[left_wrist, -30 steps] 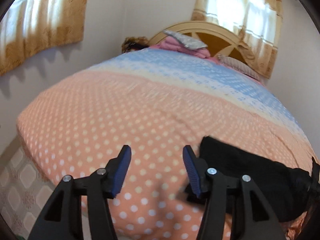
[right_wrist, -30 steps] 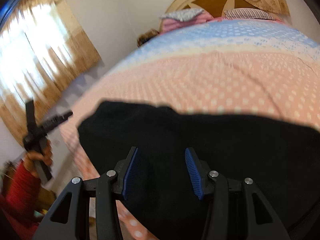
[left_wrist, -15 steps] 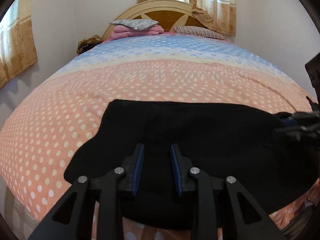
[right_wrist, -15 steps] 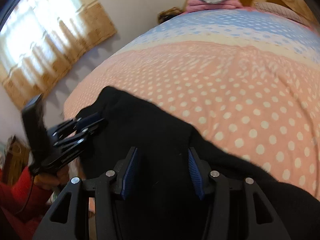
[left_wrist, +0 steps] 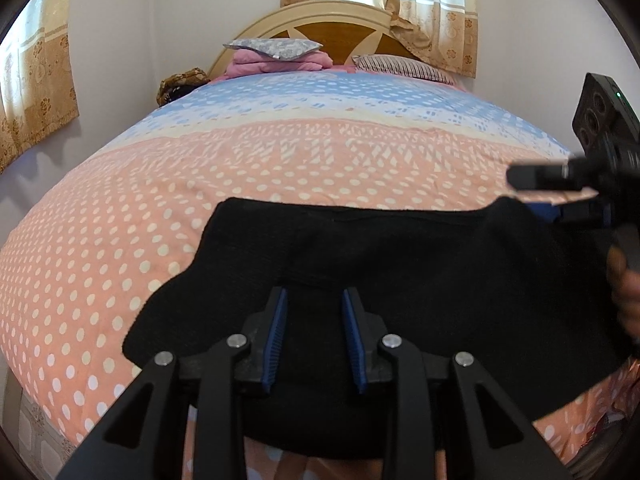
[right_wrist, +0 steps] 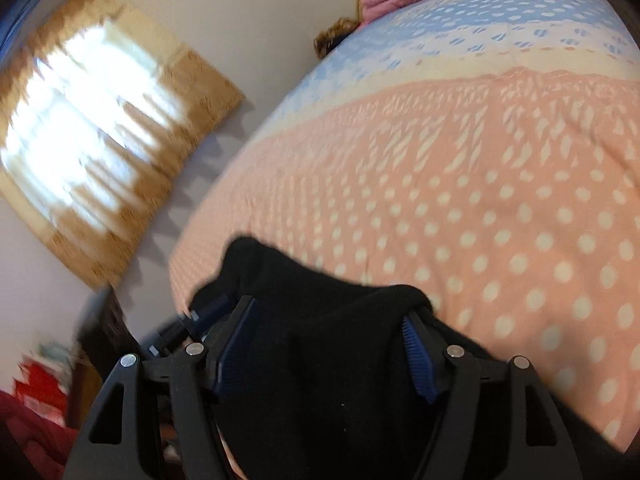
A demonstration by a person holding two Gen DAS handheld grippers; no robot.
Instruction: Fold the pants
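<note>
The right wrist view is smeared with motion blur, the curtain (right_wrist: pixel 100 120) worst. The black pants (left_wrist: pixel 400 280) run past both views' lower edges, hiding the bed (left_wrist: pixel 200 184) beneath.

Daylight glows through the curtains (left_wrist: pixel 384 8); the left view is sharp, the right smeared by motion blur, both fisheye-bent at the edges.

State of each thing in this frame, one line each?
Black pants: lying on the bedspread, bunched, not yet neatly folded.
Left tool: narrowed around a pants fold.
Right tool: jaws opening, pants between them.
Bedspread: spread flat.
Curtains: drawn, backlit.
</note>
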